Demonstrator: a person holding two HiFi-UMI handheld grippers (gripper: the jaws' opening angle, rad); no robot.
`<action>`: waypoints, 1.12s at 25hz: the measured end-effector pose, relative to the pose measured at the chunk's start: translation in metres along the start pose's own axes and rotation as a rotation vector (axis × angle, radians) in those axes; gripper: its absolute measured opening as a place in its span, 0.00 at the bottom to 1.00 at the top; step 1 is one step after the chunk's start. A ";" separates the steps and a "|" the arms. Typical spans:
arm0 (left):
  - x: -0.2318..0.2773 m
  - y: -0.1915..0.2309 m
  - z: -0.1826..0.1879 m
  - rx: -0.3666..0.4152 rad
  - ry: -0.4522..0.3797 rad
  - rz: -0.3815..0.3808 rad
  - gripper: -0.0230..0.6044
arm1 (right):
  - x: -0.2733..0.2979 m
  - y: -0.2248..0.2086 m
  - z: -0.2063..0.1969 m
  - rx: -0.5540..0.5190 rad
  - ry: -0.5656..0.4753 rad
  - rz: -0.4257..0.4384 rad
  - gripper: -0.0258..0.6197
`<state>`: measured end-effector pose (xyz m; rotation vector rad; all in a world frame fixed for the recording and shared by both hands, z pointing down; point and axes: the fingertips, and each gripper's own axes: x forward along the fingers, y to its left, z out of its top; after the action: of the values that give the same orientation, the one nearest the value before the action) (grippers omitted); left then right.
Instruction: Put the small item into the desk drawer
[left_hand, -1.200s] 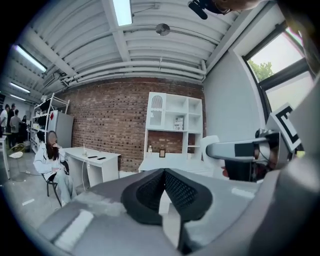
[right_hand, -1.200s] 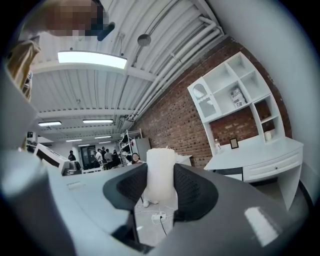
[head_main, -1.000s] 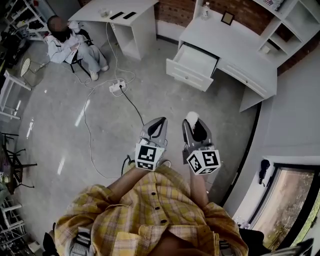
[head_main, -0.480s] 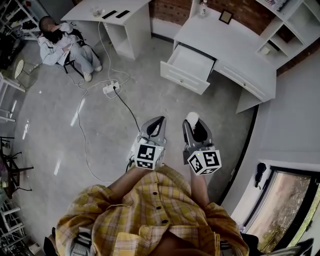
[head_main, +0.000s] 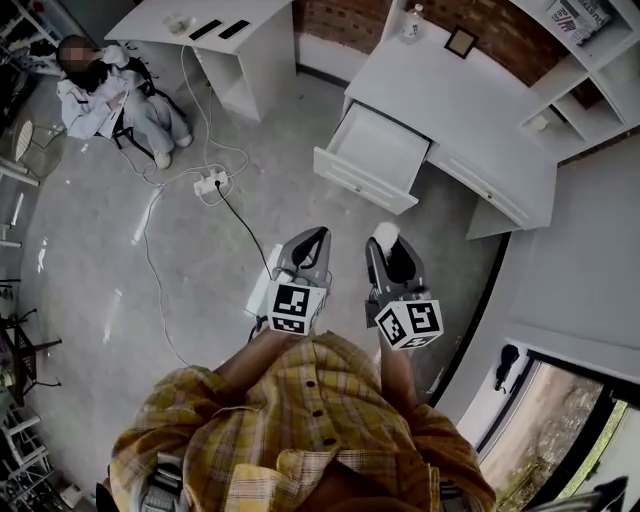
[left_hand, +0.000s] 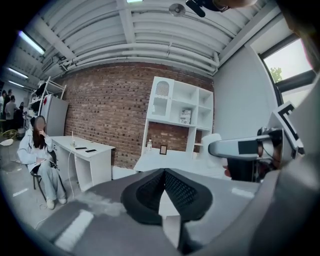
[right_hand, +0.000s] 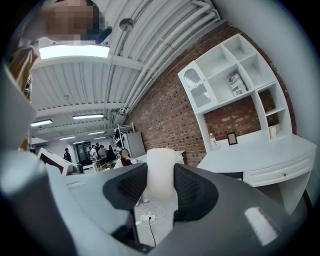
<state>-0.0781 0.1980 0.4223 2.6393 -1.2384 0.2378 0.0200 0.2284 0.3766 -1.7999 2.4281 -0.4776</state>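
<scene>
Pick-up was done: the R gripper (head_main: 388, 248) was pinching the item (right_hand: 160, 170), a small white stick, upright between its jaws, low centre of the head view. The L gripper (left_hand: 164, 175) was pressed together w/ nothing in it. The drawer (head_main: 360, 182) was already open, upper centre of the frame, under the white worktop (head_main: 470, 100), & looked bare inside. The item was well apart from it, over the floor (head_main: 200, 260). Left to do, I think: reach the drawer, put the item in, let go.
</scene>
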 end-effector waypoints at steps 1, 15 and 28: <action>0.011 0.007 0.002 0.001 0.007 -0.004 0.04 | 0.012 -0.005 0.003 0.002 0.005 -0.003 0.29; 0.139 0.094 0.046 -0.020 0.023 -0.019 0.04 | 0.157 -0.057 0.042 -0.008 0.050 -0.027 0.29; 0.190 0.106 0.032 -0.069 0.078 -0.032 0.04 | 0.197 -0.098 0.028 0.048 0.105 -0.049 0.29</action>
<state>-0.0378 -0.0163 0.4499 2.5631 -1.1583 0.2842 0.0573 0.0114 0.4019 -1.8645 2.4210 -0.6445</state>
